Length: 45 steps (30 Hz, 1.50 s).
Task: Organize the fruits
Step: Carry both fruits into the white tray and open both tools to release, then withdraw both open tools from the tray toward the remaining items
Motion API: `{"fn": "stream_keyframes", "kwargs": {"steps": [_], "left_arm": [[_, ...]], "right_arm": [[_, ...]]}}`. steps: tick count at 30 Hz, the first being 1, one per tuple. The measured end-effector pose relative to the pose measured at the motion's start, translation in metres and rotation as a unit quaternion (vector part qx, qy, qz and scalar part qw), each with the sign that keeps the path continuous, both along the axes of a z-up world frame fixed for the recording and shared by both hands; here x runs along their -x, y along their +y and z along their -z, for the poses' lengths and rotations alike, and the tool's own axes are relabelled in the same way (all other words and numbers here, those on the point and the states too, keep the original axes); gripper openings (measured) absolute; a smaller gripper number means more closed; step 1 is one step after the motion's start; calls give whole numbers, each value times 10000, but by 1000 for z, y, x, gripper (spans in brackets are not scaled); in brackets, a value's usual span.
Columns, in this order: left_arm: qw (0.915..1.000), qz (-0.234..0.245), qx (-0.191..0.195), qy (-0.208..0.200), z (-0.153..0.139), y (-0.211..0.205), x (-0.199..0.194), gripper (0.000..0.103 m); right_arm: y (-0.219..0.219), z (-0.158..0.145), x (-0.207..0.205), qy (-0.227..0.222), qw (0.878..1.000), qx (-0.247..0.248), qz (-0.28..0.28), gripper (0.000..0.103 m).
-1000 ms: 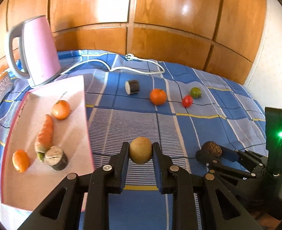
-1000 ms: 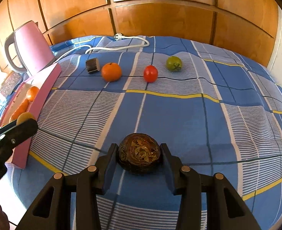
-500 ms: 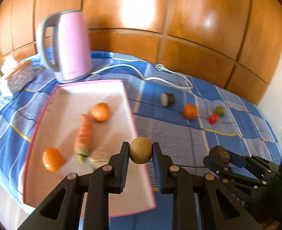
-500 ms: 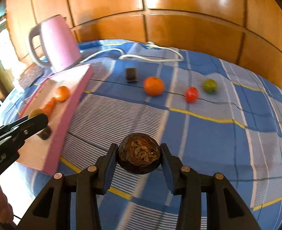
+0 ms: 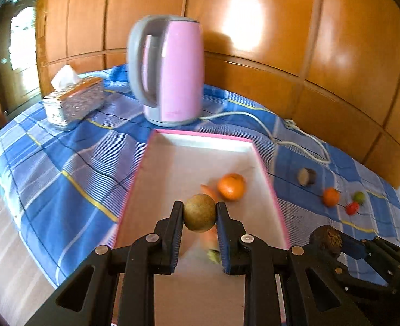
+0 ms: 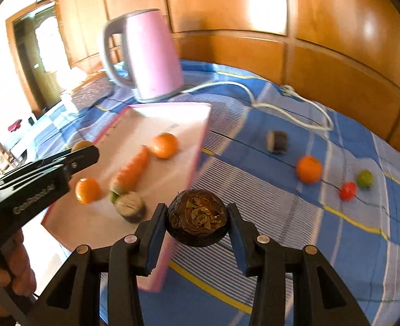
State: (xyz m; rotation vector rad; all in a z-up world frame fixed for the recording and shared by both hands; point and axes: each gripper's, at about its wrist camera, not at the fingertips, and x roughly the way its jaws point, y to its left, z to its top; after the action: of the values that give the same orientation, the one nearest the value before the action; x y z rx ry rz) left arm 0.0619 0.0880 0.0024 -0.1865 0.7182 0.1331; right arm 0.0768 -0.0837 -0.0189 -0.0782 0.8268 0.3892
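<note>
brown fruit | clamped, above tray | dark fruit | clamped

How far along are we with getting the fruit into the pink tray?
Done: two oranges, a carrot and a cut brown piece lie in the pink tray. In hand: left hand-held gripper grips a tan round fruit; right hand-held gripper grips a dark round fruit. Left on the cloth: orange, red and green fruits, dark piece.

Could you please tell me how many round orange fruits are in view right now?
3. Two lie in the pink tray: one towards the kettle end, one nearer, beside the carrot's stem end. The third sits on the blue cloth by the red fruit.
</note>
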Motion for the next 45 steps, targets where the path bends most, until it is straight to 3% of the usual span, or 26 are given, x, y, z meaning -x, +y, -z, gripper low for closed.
{"fn": "stream_keyframes", "kwargs": {"steps": [8,11,16,34,45], "left_arm": [[9995,-319,-54,26,1,22,-7,24],[9994,-343,-30,-5,0,24,-7,36],[9992,-390,8,-45,-3,25,-2,37],[9986,-238,-134,-462,-33,7,26,37],[9986,-100,-188,-477,-36,-5,31,37]], "right_arm": [[41,-2,-20,21,9994,-48,-330,44],[49,1,-26,111,9987,-97,-481,45],[58,8,-28,225,9983,-70,-534,47],[27,3,-10,229,9990,-375,-84,47],[14,-2,0,138,9990,-408,126,47]]}}
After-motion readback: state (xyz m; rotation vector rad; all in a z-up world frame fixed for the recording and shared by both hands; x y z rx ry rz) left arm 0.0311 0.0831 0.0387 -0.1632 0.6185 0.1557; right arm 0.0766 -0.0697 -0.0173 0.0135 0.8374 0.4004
